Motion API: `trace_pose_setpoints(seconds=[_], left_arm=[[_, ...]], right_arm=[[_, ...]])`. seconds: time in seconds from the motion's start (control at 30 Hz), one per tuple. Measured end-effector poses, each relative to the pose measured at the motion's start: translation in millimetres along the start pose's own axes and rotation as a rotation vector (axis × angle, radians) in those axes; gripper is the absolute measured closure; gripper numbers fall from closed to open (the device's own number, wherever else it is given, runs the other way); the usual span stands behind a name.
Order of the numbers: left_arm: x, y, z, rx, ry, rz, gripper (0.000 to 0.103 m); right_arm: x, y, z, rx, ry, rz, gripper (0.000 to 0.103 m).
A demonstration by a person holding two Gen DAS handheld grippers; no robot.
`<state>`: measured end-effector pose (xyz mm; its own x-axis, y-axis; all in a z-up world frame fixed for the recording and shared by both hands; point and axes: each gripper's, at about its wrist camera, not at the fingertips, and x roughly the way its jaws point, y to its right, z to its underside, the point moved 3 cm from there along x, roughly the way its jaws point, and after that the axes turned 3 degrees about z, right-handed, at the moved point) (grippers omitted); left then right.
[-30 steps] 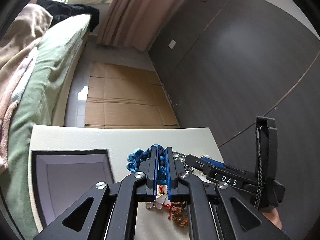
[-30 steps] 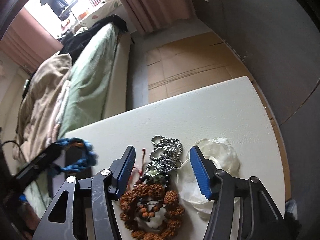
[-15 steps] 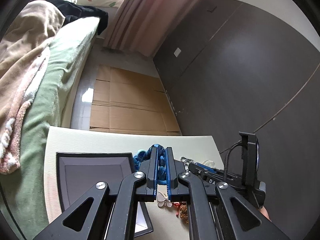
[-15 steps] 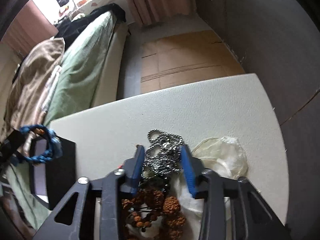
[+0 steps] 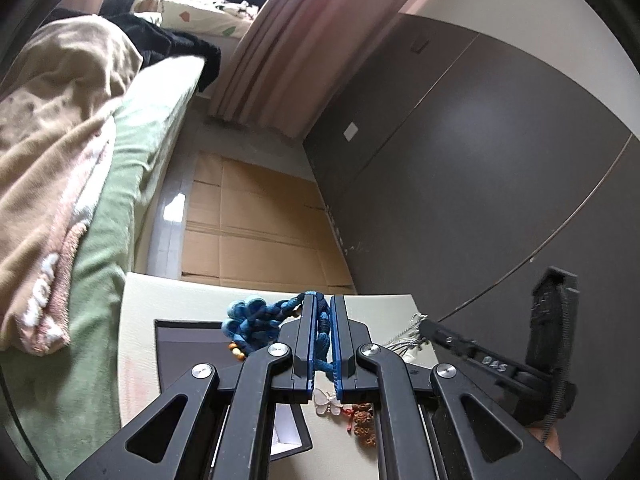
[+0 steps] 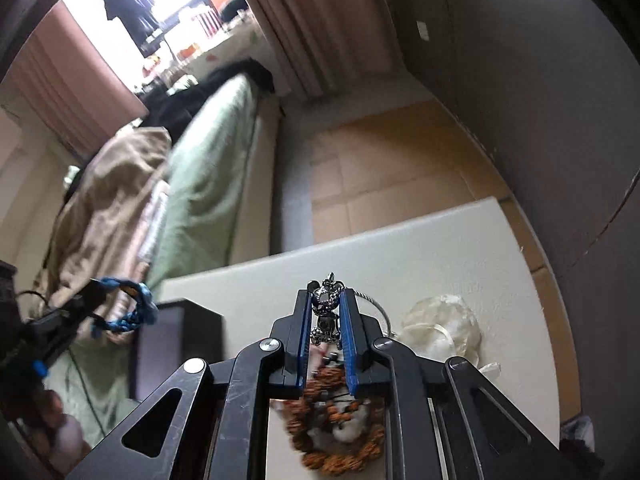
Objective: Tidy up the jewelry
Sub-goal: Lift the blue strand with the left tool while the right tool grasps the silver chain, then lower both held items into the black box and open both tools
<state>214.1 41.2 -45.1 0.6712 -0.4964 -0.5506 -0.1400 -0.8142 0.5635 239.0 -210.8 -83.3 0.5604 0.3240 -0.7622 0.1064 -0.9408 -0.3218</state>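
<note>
Overlooking cream table (image 6: 460,240), green bed (image 5: 132,184), cardboard flooring (image 5: 256,216), pink curtain (image 5: 296,48)

On the worktop (image 6: 460,248) the tray (image 5: 192,344) lies to my left and the beaded bracelet (image 6: 340,432) sits near its right side, below my right fingers (image 6: 348,336). The shell dish (image 6: 444,324) lies farther right. Beyond the worktop's far edge, cardboard (image 5: 256,220) covers the floor (the bed (image 5: 132,160) runs along its left).

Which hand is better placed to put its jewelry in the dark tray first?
Left, probably. The left tool, shut on the blue braided bracelet, hangs above the dark tray; the right tool grips the silver chain over the table.
</note>
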Motion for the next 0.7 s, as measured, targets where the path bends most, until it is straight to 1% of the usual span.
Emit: trace_pose_setpoints(seconds=[0.23, 0.4, 0.57, 0.7], left_arm=[[-26.3, -3.8, -6.8, 0.006, 0.042, 0.009, 0.097], [-40.3, -8.7, -9.9, 0.005, 0.063, 0.006, 0.097], [-56.7, -18.0, -13.7, -0.005, 0.086, 0.001, 0.097], [-67.6, -24.4, -16.6, -0.010, 0.101, -0.006, 0.097]], right_arm=[[-41.7, -23.4, -7.8, -0.016, 0.088, -0.041, 0.088], [-68.5, -48.2, -11.9, -0.022, 0.135, -0.134, 0.088], [-81.8, -77.9, -11.1, -0.043, 0.167, -0.199, 0.088], [-79.1, -105.0, -7.3, -0.082, 0.172, -0.250, 0.088]])
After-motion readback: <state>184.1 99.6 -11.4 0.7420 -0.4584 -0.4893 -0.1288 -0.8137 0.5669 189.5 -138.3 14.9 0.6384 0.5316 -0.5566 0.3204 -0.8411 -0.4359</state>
